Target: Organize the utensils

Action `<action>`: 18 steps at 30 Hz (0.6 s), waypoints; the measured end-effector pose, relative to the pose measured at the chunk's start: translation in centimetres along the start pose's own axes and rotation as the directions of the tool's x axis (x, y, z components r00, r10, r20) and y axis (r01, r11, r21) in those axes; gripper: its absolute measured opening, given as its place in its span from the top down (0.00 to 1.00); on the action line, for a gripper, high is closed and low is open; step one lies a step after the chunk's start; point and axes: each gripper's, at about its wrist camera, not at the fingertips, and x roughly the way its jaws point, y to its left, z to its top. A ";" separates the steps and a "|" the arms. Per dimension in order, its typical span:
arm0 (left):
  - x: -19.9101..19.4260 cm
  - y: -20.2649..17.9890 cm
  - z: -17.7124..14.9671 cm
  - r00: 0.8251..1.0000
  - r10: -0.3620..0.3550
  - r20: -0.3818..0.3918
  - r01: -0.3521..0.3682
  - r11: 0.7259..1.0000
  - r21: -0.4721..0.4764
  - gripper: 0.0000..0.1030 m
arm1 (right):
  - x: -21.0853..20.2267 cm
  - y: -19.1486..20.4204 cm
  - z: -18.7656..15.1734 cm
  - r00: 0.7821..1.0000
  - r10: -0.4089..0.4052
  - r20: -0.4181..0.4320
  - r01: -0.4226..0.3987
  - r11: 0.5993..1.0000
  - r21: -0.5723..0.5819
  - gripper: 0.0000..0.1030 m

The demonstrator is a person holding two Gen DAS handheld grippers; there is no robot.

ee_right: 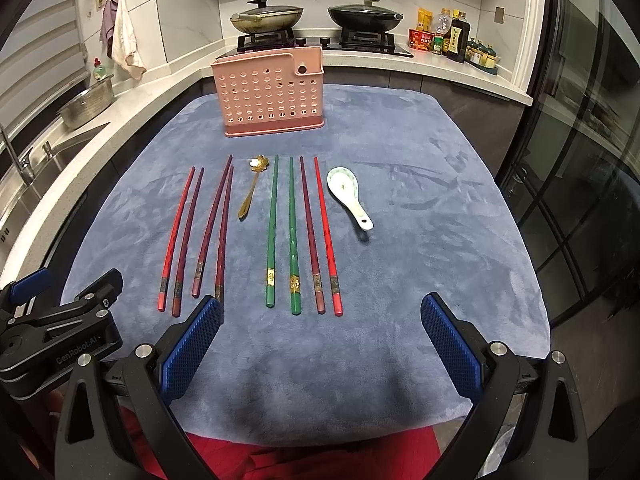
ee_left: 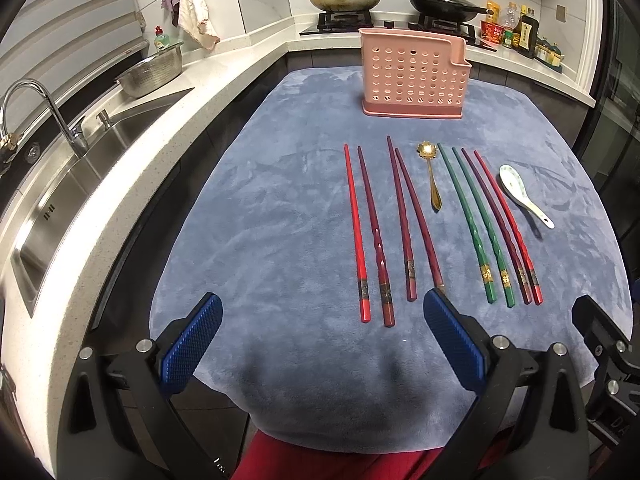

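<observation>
Your left gripper [ee_left: 322,312] and right gripper [ee_right: 322,314] hover with fingers spread wide, empty, above the chopsticks [ee_right: 272,232] before the pink holder [ee_right: 272,96].

1. A home kitchen.
2. A steel sink [ee_left: 80,148] with a curved faucet [ee_left: 36,108] is set in the pale counter at the frame's left.
3. Two lidded woks [ee_right: 266,16] sit on a gas stove [ee_right: 320,42] at top centre.
4. Sauce bottles [ee_right: 456,38] line the counter at upper right.
5. Cloths [ee_left: 188,0] hang on the tiled wall, upper left.
</observation>
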 end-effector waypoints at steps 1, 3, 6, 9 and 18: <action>0.0 0.0 0.0 1.000 -0.001 0.000 0.001 1.000 0.001 0.07 | 0.0 0.0 0.0 1.000 0.000 0.000 0.000 1.000 0.000 0.06; -0.1 0.0 0.1 1.000 -0.001 0.001 0.001 1.000 0.002 0.07 | 0.0 0.0 0.0 1.000 -0.001 0.000 0.001 1.000 -0.001 0.06; -0.2 0.0 0.1 1.000 -0.004 0.002 0.004 1.000 0.002 0.07 | 0.0 0.0 0.0 1.000 0.000 0.000 0.000 1.000 -0.002 0.06; -0.2 0.0 0.1 1.000 -0.004 0.002 0.004 1.000 0.002 0.07 | -0.1 0.0 0.0 1.000 0.000 0.000 0.000 1.000 -0.001 0.06; -0.2 0.0 0.1 1.000 -0.004 0.002 0.004 1.000 0.002 0.07 | 0.0 0.0 0.0 1.000 0.001 0.000 -0.001 1.000 -0.001 0.06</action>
